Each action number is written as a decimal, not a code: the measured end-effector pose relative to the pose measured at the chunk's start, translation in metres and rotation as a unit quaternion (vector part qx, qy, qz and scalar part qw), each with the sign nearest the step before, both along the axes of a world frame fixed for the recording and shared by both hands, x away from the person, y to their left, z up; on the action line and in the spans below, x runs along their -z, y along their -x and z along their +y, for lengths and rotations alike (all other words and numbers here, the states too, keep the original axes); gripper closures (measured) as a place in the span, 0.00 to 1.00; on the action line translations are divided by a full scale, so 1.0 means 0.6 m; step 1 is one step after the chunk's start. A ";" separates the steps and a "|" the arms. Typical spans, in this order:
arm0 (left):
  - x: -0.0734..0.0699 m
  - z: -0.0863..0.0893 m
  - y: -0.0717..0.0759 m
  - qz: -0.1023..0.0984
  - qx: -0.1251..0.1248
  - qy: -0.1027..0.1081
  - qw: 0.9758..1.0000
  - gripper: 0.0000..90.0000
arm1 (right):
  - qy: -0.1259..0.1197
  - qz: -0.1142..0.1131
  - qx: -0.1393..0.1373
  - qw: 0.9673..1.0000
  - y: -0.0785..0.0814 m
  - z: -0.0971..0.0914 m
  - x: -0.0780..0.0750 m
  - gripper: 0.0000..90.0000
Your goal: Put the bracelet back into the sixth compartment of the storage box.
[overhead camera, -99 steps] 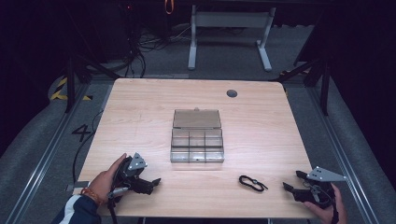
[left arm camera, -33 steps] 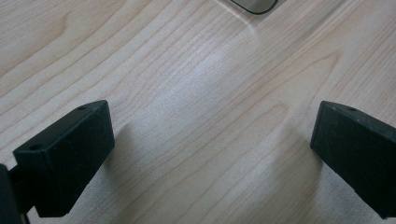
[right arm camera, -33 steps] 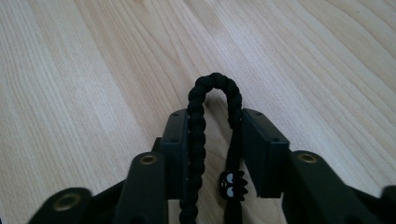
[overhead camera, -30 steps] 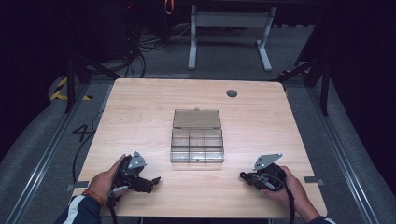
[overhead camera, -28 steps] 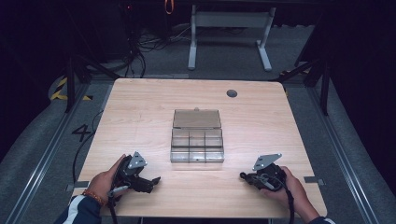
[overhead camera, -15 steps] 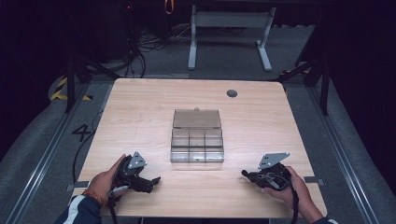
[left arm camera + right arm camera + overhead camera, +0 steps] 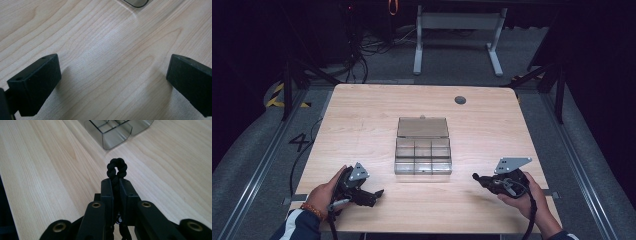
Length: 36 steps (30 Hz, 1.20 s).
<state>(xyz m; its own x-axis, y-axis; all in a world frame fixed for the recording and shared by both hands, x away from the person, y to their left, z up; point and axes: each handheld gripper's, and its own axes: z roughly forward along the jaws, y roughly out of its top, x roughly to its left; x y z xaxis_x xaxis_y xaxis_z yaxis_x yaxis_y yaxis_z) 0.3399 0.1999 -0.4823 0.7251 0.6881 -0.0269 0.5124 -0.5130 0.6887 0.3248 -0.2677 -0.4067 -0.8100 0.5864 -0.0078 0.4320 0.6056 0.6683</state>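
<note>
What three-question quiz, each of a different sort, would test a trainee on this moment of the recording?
1. True or false: the right gripper is shut on the black cord loop.
2. Multiple choice: the lid of the clear compartment box is A) closed, B) open and lying flat behind the box, C) held by the left gripper.
3. Fill in: the fingers of the left gripper stand wide ____ over bare table.

Key: 1 true. 2 B. 3 apart.
</note>
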 end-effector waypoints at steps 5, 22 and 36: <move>0.000 0.000 0.000 0.000 0.000 0.000 1.000 0.00 | -0.003 -0.013 -0.005 1.000 -0.013 0.010 -0.016 0.92; 0.000 0.000 0.000 0.000 0.000 0.000 1.000 0.00 | -0.002 -0.035 -0.026 0.999 -0.045 0.052 -0.057 0.92; 0.000 0.000 0.000 0.000 0.000 0.000 1.000 0.00 | 0.022 -0.037 -0.050 0.998 -0.073 0.098 -0.077 0.92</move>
